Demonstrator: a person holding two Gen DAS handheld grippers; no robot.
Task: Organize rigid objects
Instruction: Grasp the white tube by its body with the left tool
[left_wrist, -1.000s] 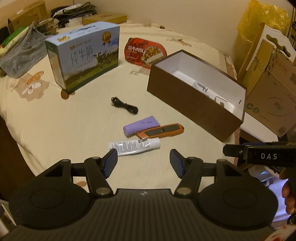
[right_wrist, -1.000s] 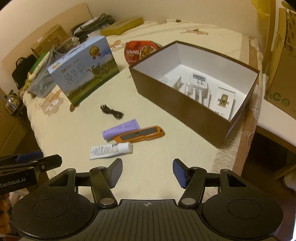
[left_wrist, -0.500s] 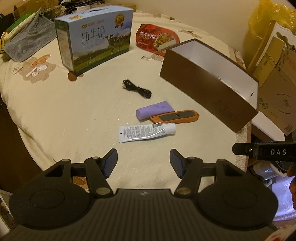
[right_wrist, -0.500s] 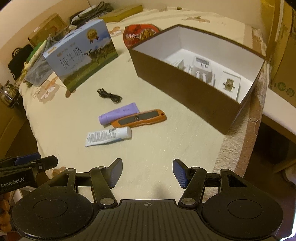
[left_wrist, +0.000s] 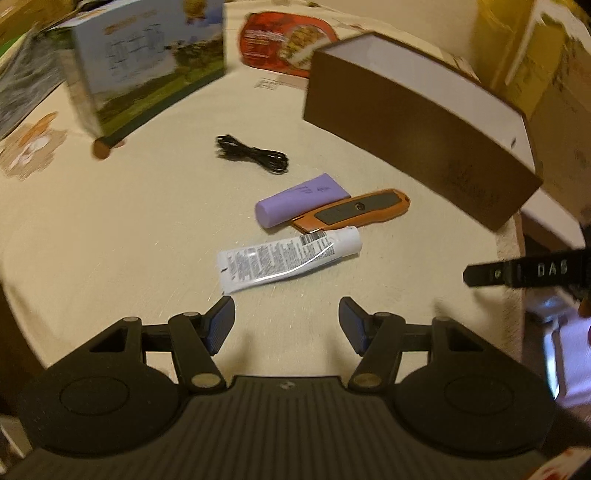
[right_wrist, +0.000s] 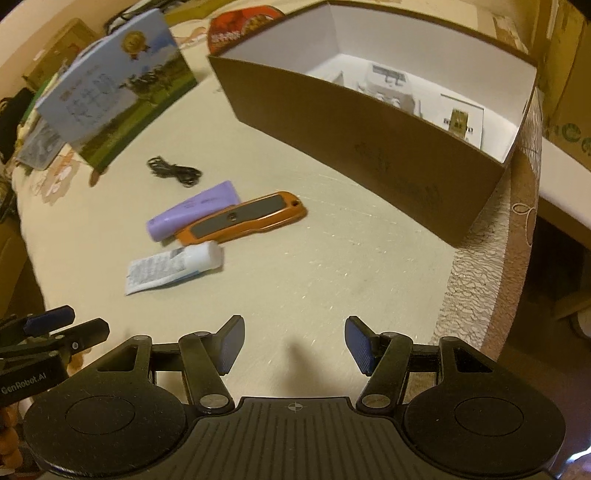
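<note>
Both the left tongs (left_wrist: 286, 320) and right tongs (right_wrist: 294, 342) hang apart and empty over the counter (left_wrist: 110, 229), beyond them a white tube (left_wrist: 284, 259) touching an orange knife (left_wrist: 354, 212) beside a purple tube (left_wrist: 301, 197), then a black cable (left_wrist: 253, 153), and farthest the brown box (right_wrist: 369, 122).

L gripper (left_wrist: 287, 321) + R gripper (right_wrist: 294, 345): jaws wide, holding nothing.

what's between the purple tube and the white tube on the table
The orange utility knife lies between the purple tube and the white tube, touching or nearly touching both; both wrist views show this.
</note>
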